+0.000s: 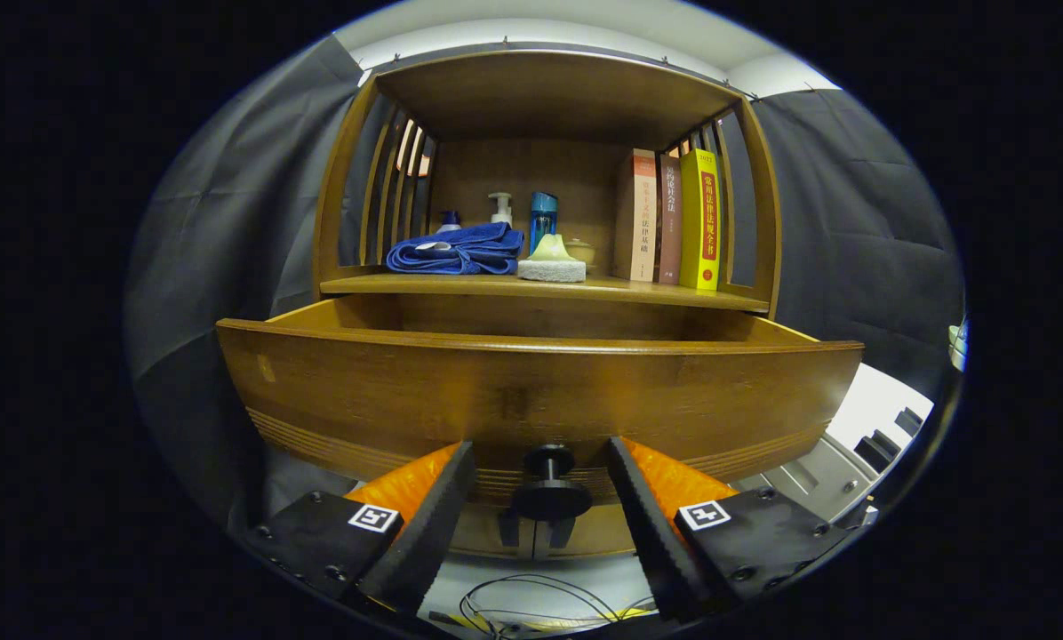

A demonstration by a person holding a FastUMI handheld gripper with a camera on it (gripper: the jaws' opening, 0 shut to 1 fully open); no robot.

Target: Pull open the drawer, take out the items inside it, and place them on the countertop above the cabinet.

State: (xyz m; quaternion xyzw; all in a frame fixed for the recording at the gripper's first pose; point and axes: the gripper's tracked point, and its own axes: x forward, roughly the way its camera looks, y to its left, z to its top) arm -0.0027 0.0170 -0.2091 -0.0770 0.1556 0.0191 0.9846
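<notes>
Drawer (531, 391) found pulled out from the cabinet, front panel facing the camera, interior hidden behind that panel from this low angle — contents cannot be told. Knob (548, 484) seen on the drawer front, low and central, standing between the fingers but touching neither. Gripper (542, 498) spread wide, a clear gap either side of the knob; nothing pinched. Judged: fingers placed astride the knob because it is the drawer's only pull point, and now parted to let it go.

Countertop (460, 285) directly above the drawer — already carrying a folded blue towel (457, 248), a pale sponge-like block (552, 264) just beside it, bottles (542, 216) behind, and upright books (674, 218) at the far end against the slatted side. Bare strip noted along the front edge; likely set-down place.

Opening step judged done or nearly so. Next move judged: lift above the front panel to look in and reach down — low approach useless for retrieval.
</notes>
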